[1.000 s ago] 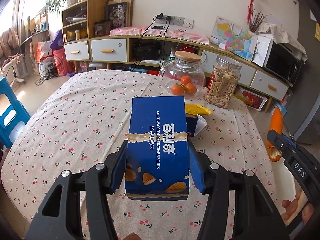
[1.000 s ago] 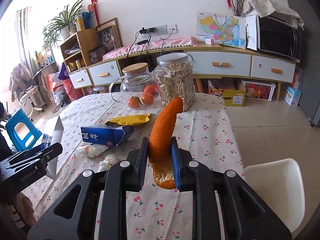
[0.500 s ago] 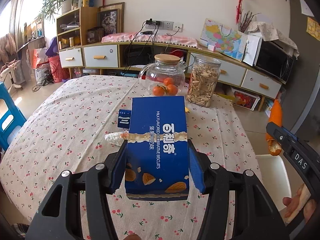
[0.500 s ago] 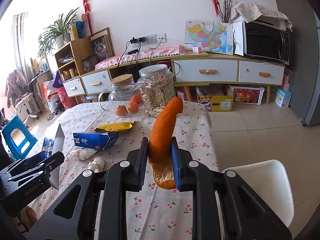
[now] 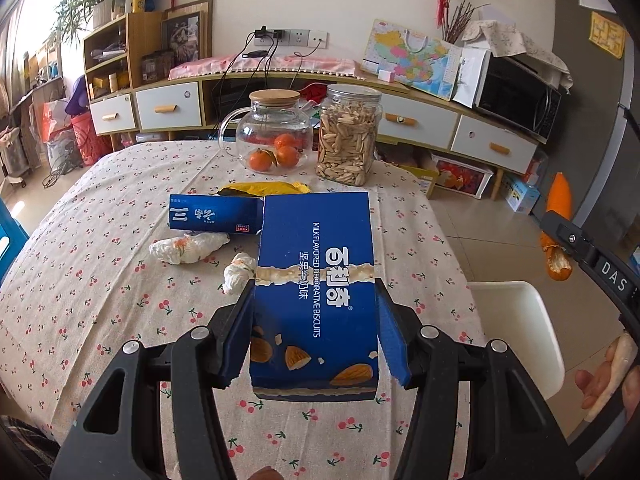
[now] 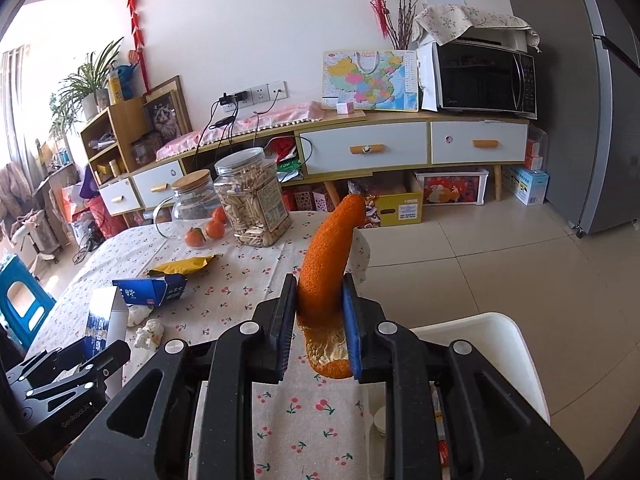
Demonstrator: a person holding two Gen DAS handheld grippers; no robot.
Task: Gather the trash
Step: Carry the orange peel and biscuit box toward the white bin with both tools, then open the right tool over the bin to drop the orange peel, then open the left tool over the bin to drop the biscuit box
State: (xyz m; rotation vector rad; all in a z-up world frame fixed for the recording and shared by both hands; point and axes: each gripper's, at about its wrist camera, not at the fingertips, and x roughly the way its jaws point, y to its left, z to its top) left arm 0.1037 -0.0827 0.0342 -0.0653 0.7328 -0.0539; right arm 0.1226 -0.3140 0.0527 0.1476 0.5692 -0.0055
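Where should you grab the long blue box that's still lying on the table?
Probably across its long flat sides, near the middle. The small blue box lies flat on the tablecloth with its length running sideways in the left wrist view and one end torn open, so that end may crush. Coming from above looks easiest: the yellow wrapper sits just behind it and a crumpled tissue just in front.

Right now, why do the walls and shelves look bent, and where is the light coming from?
Left wrist view: a fisheye lens bows the cabinet and darkens the corners; daylight glares at upper left; the biscuit box in the left gripper is sharp. Right wrist view: same curving, window washed out at left; the orange peel in the right gripper is crisp.
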